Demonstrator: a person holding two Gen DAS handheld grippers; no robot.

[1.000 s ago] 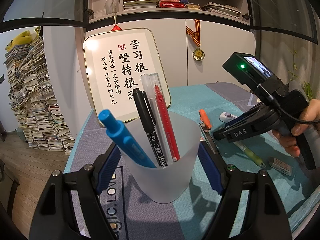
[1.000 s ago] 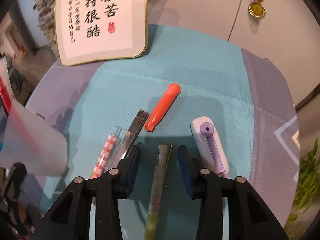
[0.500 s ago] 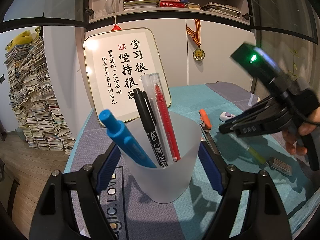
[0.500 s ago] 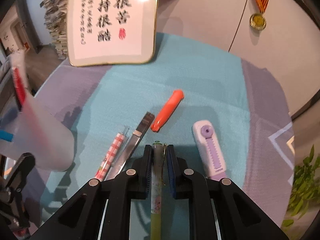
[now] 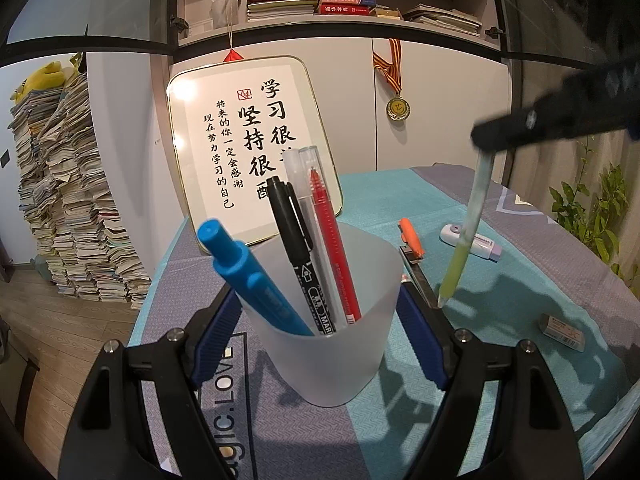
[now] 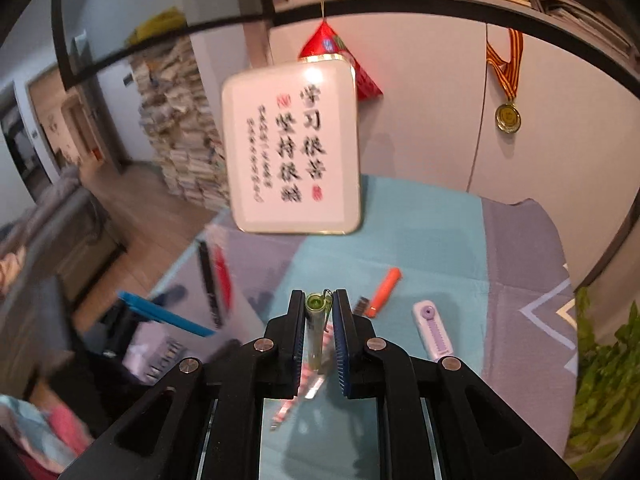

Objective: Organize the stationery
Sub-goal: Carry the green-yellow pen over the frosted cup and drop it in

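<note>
The cup (image 5: 326,320) stands on the table (image 5: 532,248) between the fingers of the left gripper (image 5: 320,336), with a marker (image 5: 256,280) and three pens (image 5: 320,240) upright in it. Behind it a framed board (image 5: 248,144) leans on the cabinet (image 5: 440,120), where a medal (image 5: 398,108) hangs. Right of the cup lie a knife (image 5: 412,236), a correction tape (image 5: 480,242) and an eraser (image 5: 562,332), with the right gripper (image 6: 318,312) above them holding a pen (image 5: 466,236) off the table.

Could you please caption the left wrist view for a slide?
Left gripper holds the pen cup; right gripper lifts a green pen.

"学习很苦" on framed plaque (image 5: 256,148)
</note>
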